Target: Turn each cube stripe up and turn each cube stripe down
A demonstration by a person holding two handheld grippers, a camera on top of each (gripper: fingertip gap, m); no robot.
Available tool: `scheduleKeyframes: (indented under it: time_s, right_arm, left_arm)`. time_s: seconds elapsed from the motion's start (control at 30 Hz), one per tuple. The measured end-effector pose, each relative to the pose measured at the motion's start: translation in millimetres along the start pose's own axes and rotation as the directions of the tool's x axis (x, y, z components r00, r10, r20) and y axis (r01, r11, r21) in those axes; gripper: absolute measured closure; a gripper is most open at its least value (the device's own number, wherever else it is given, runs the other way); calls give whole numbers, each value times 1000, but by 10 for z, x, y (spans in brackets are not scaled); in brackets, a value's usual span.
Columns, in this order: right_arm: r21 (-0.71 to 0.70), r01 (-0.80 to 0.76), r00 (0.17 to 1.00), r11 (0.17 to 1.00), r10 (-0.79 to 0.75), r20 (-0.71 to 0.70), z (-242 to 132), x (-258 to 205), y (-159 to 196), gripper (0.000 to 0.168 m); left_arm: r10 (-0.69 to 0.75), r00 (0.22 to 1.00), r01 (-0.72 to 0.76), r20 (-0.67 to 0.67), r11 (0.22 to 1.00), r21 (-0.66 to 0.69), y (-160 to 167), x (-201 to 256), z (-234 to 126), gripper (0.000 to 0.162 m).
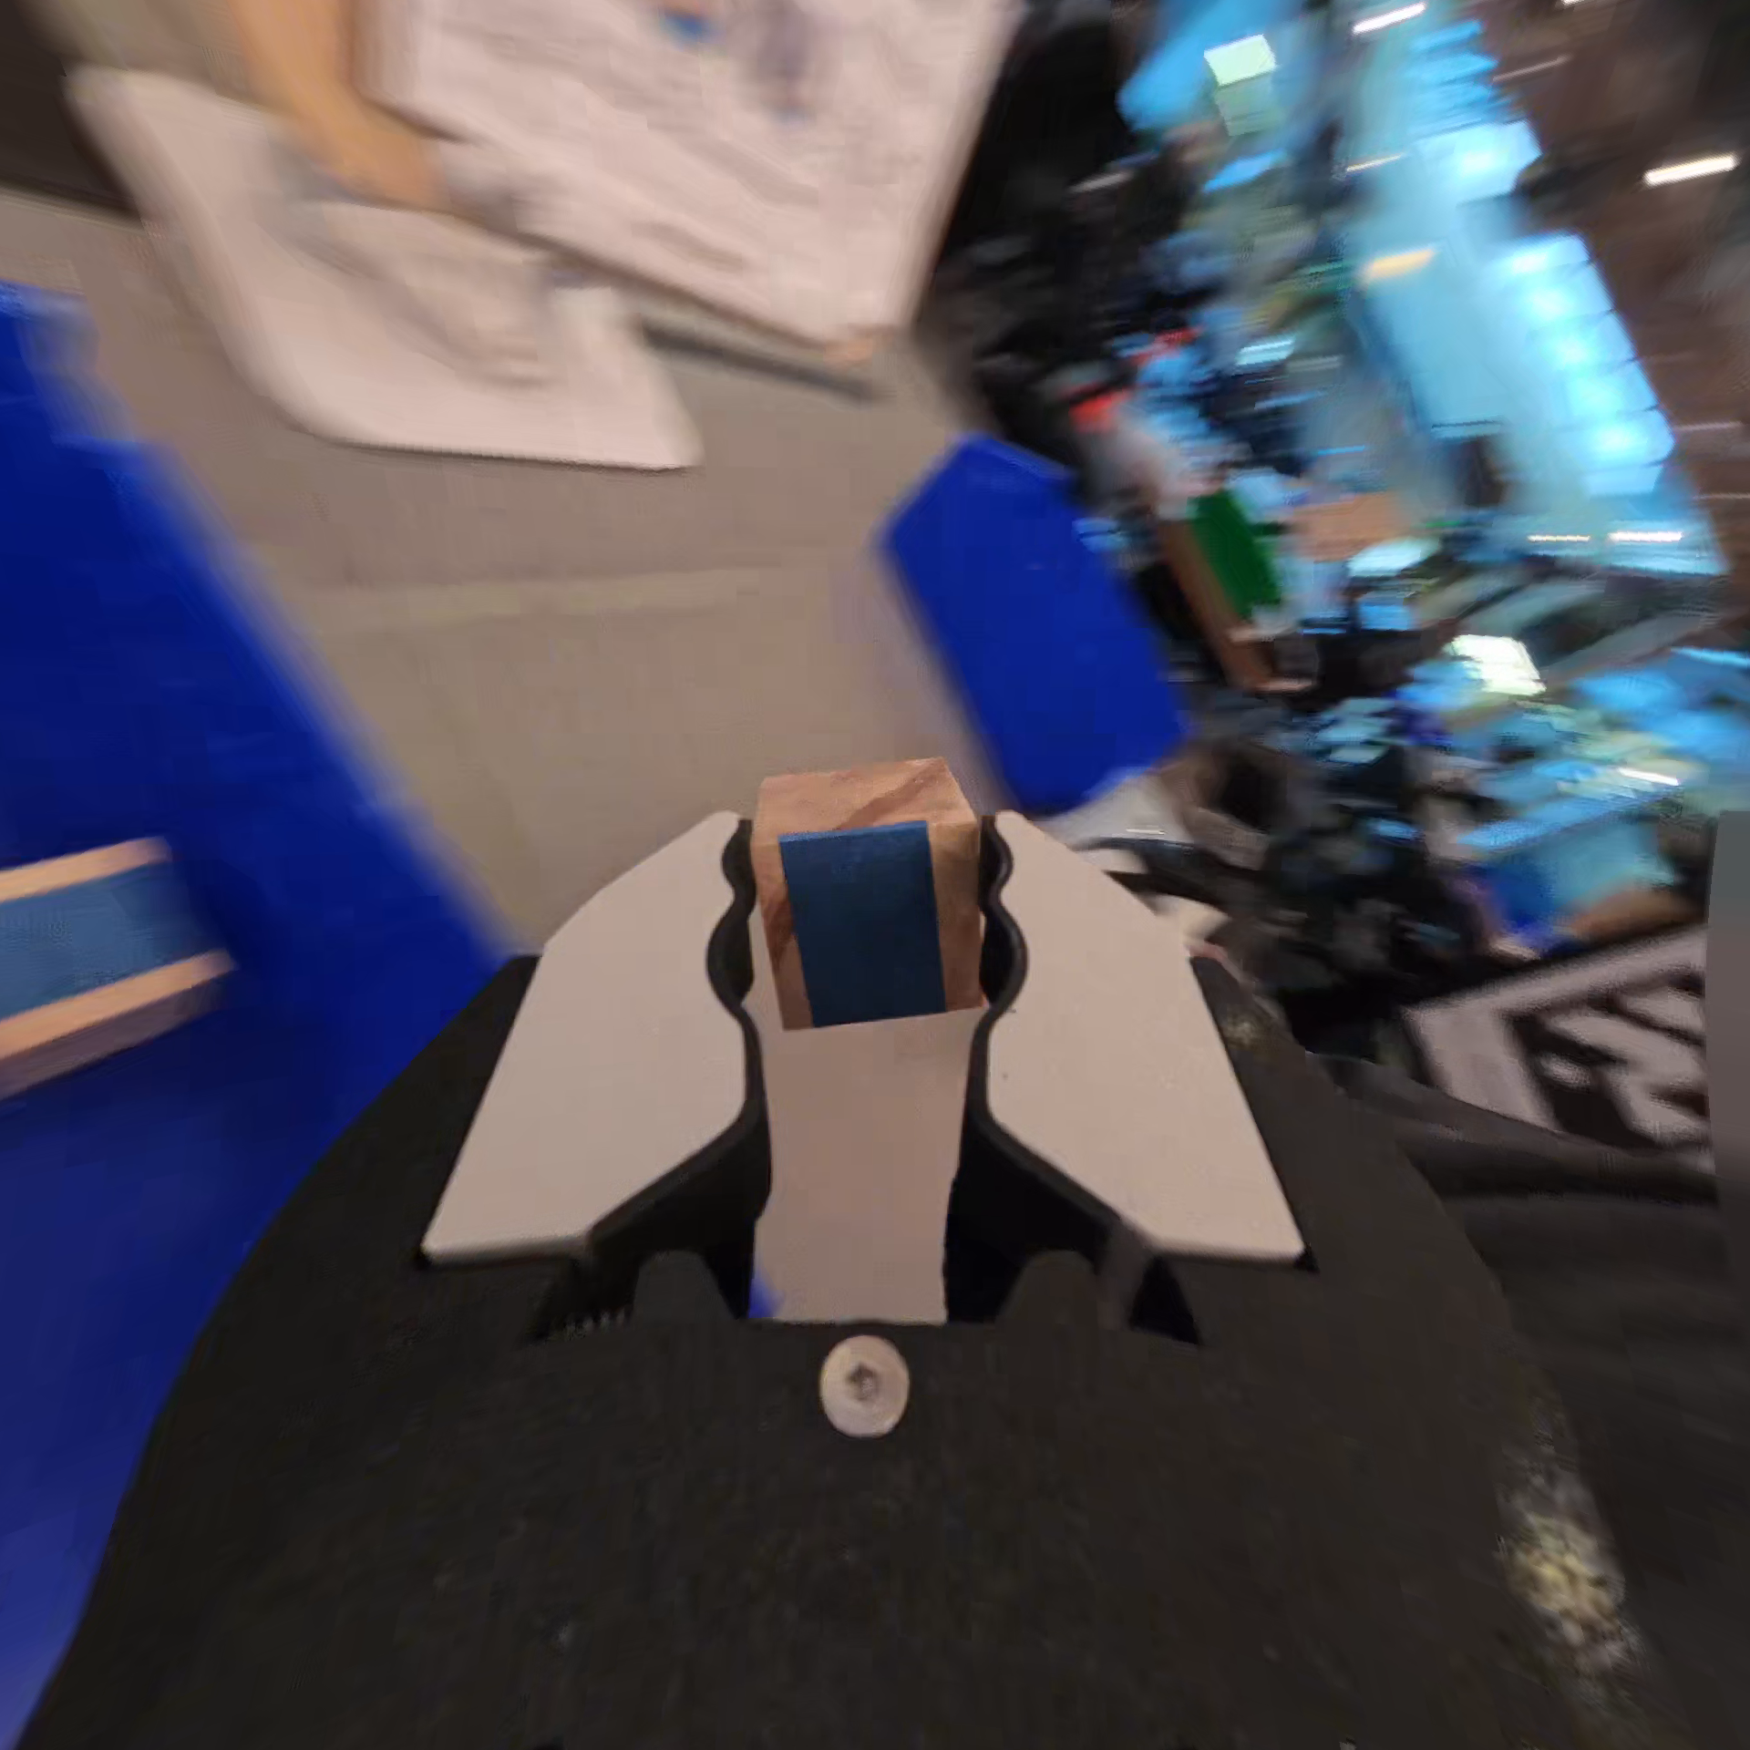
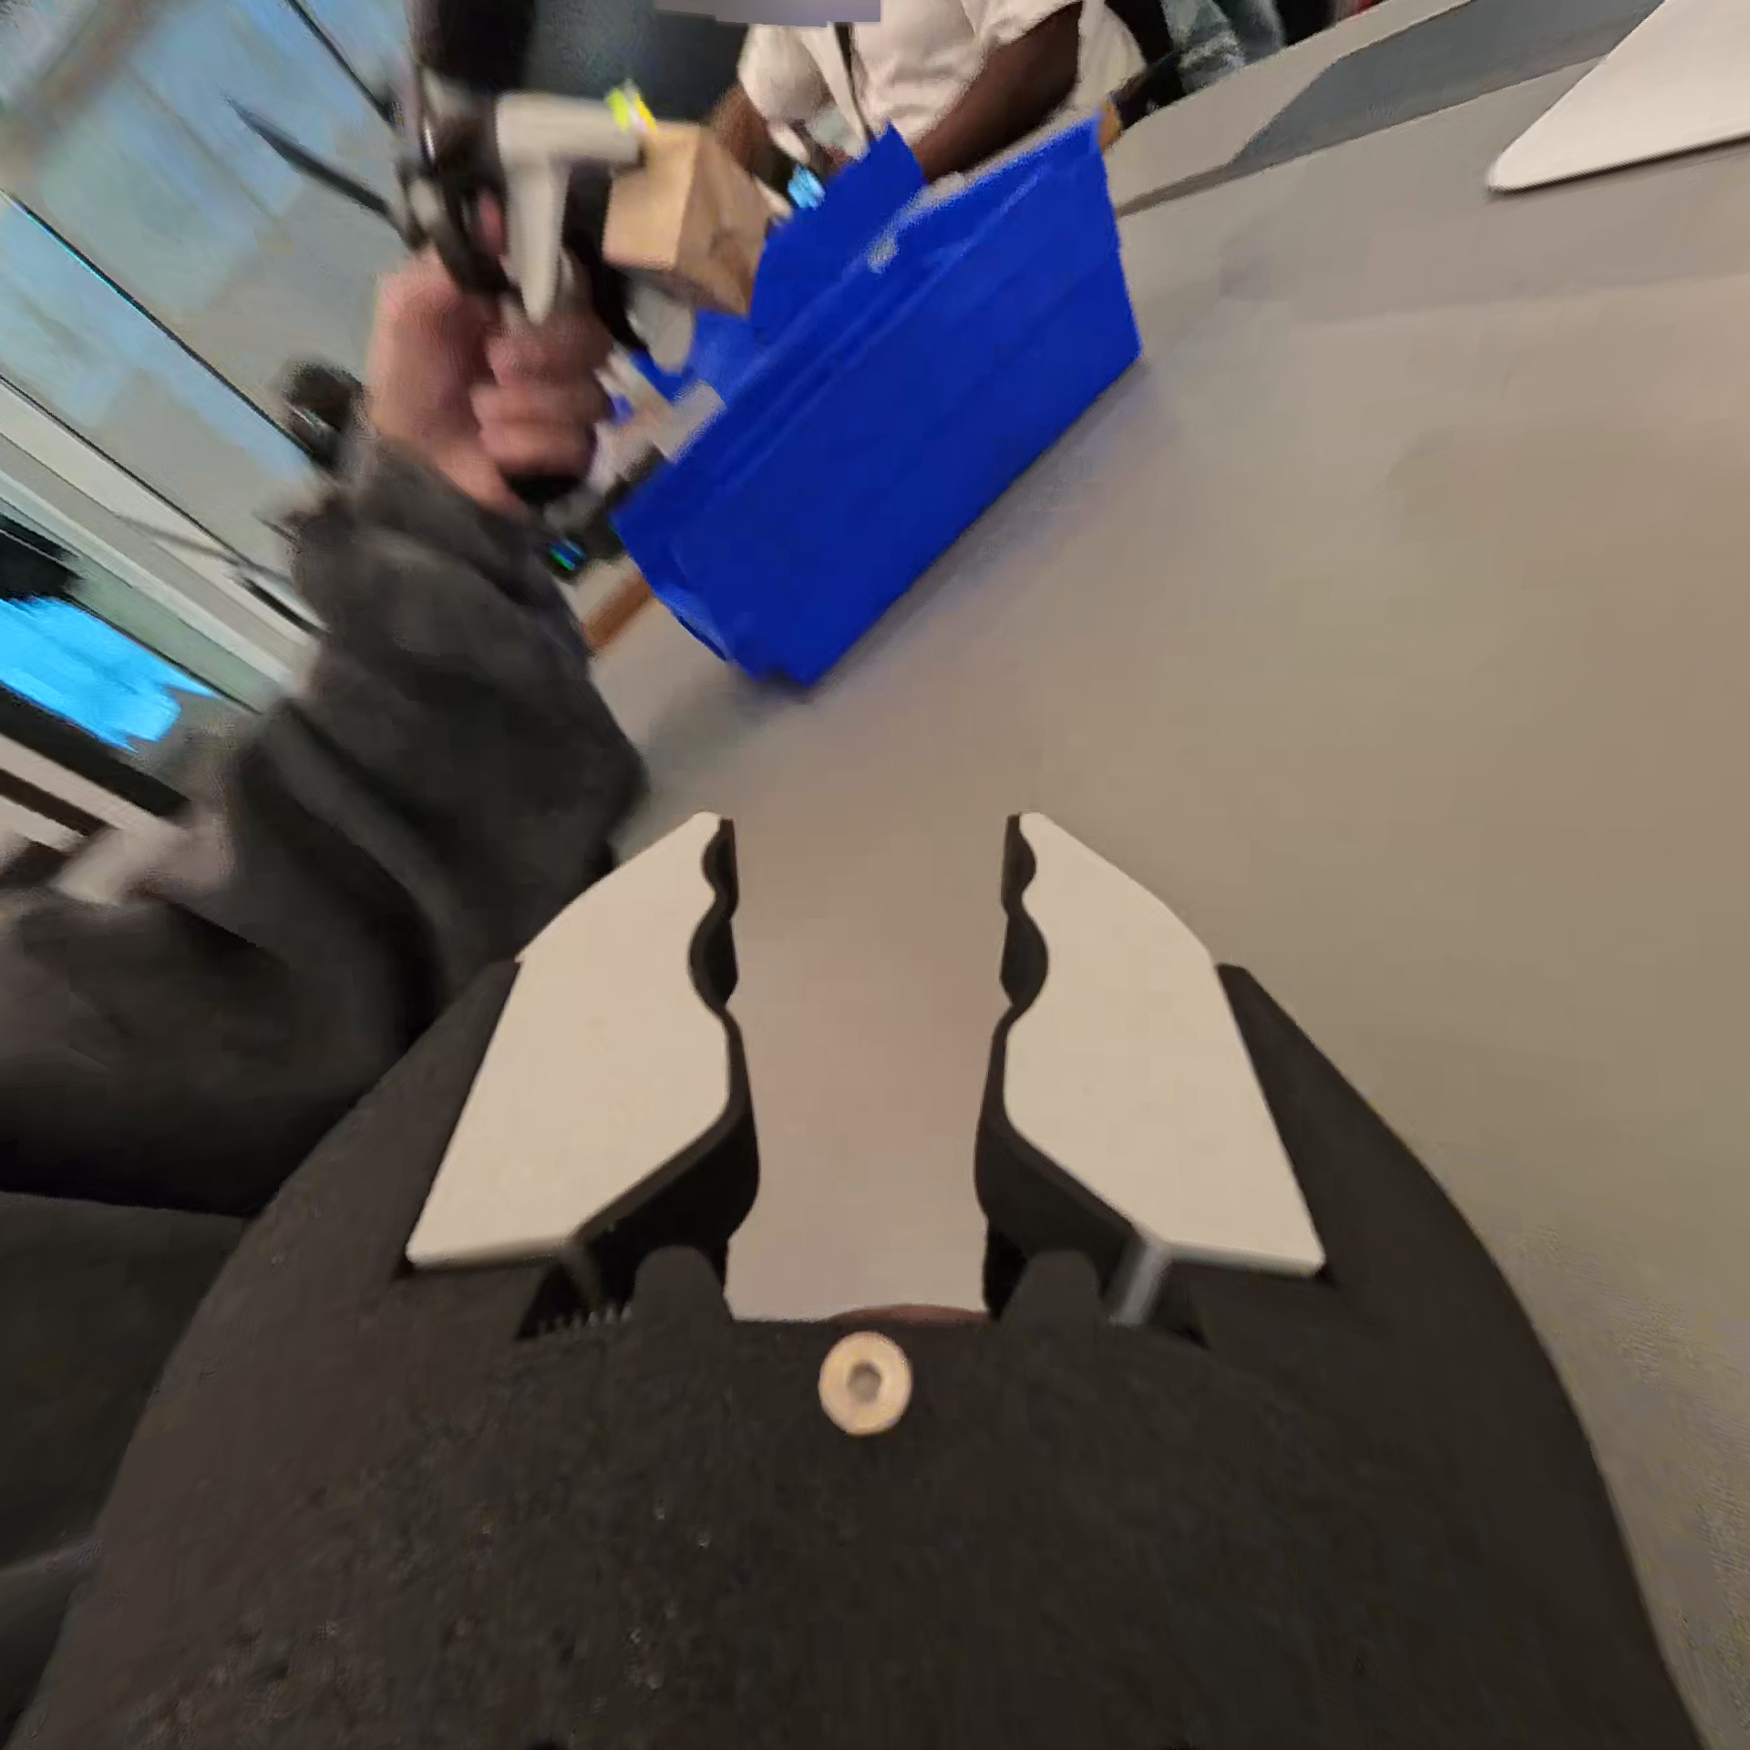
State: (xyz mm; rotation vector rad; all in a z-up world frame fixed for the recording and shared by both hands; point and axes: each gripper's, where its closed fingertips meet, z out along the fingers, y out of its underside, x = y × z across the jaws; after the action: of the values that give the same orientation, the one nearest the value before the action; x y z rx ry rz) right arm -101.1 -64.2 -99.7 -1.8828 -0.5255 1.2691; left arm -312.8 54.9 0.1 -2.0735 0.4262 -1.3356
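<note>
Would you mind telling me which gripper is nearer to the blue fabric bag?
Left. The left gripper, shut on a wooden cube, hangs right beside the blue fabric bag; the right gripper sits open, farther back over the grey table.

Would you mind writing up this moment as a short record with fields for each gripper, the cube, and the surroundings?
left gripper: left gripper shut on the wooden cube, held off the table
cube stripe: blue stripe faces the left wrist camera
right gripper: right gripper open, nothing between its fingers, above the grey table
surroundings: blue bag on the table; a second striped cube at the left edge of the left wrist view
image quality: background in the left wrist view blurred
</note>
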Motion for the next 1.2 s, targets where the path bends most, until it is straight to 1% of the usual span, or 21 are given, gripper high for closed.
scheduleKeyframes:
  time_s: [0.03, 0.1, 0.17, 0.2, 0.23, 0.27, 0.33, 0.4, 0.43, 0.5, 0.57, 0.63, 0.7, 0.8, 0.83, 0.87, 0.9, 0.97, 1.03, 1.13, 1.2]
  right_arm:
    - [25, -73, 996, 997, 72, 60, 27, -46, -94, 114]
    - [49, -230, 953, 972, 215, 214, 83, -189, -309, 111]
    - [38, -352, 876, 935, 315, 365, 141, -363, -526, 106]
    - [19, -377, 847, 926, 336, 412, 181, -437, -604, 105]
    - [11, -376, 837, 926, 335, 434, 229, -490, -658, 104]
    - [17, -359, 847, 933, 318, 426, 289, -504, -692, 104]
    - [57, -329, 879, 943, 284, 383, 393, -459, -741, 103]
    - [94, -348, 877, 933, 289, 384, 445, -428, -791, 102]
    - [109, -364, 872, 925, 297, 389, 459, -401, -805, 102]
    - [155, -389, 867, 908, 304, 394, 461, -326, -836, 108]
    - [123, -396, 859, 910, 319, 400, 496, -302, -771, 124]
    - [77, -401, 838, 913, 332, 432, 510, -343, -711, 124]
    - [94, -387, 856, 917, 319, 408, 489, -303, -709, 121]
    - [101, -363, 875, 926, 302, 378, 424, -264, -736, 124]
    - [110, -351, 885, 930, 291, 363, 390, -254, -753, 124]
    - [108, -335, 893, 936, 279, 353, 348, -255, -766, 124]
    - [110, -316, 903, 942, 263, 340, 298, -254, -782, 124]
    - [126, -261, 937, 957, 220, 273, 188, -197, -814, 124]
    - [143, -200, 962, 969, 167, 214, 72, -151, -849, 124]
    - [154, -86, 994, 984, 76, 74, -113, -22, -905, 124]
    - [152, 8, 999, 988, -2, -45, -344, 62, -1049, 124]
  left_arm:
    - [11, 991, -9, -134, 1000, 19, 54, 260, 135, 118]
    - [24, 947, -12, -321, 999, 40, 162, 662, 415, 118]
    - [29, 908, -18, -417, 999, 30, 281, 912, 713, 118]
    - [23, 895, -14, -446, 1000, 22, 330, 991, 852, 118]
    - [19, 885, -12, -466, 1000, 18, 366, 1047, 971, 118]
    - [19, 881, -13, -473, 1000, 15, 401, 1076, 1077, 118]
    - [28, 881, -31, -473, 1000, 1, 477, 1092, 1240, 118]
    - [4, 880, -18, -475, 1000, -23, 548, 1082, 1349, 118]
    - [-6, 881, -17, -473, 999, -45, 596, 1071, 1387, 118]
    - [3, 891, -31, -454, 998, -53, 660, 1031, 1425, 118]
    - [-14, 887, -19, -462, 997, -68, 708, 1023, 1440, 118]
    - [-32, 879, 0, -476, 998, -68, 720, 1034, 1444, 118]
    - [-33, 883, -2, -468, 997, -75, 746, 1018, 1464, 118]
    - [4, 910, -38, -414, 997, -74, 792, 1010, 1448, 117]
    - [30, 922, -58, -385, 997, -61, 794, 1005, 1395, 106]
    - [58, 939, -80, -338, 996, -50, 805, 975, 1332, 89]
    - [92, 959, -109, -267, 993, -53, 846, 907, 1267, 84]
    - [177, 978, -187, -114, 979, -82, 1039, 737, 1143, 81]
    - [265, 964, -261, 29, 961, -91, 1317, 551, 1062, 84]
    - [336, 927, -327, 167, 942, -80, 1736, 308, 1008, 89]
    - [363, 908, -347, 208, 932, -110, 1847, 251, 984, 90]
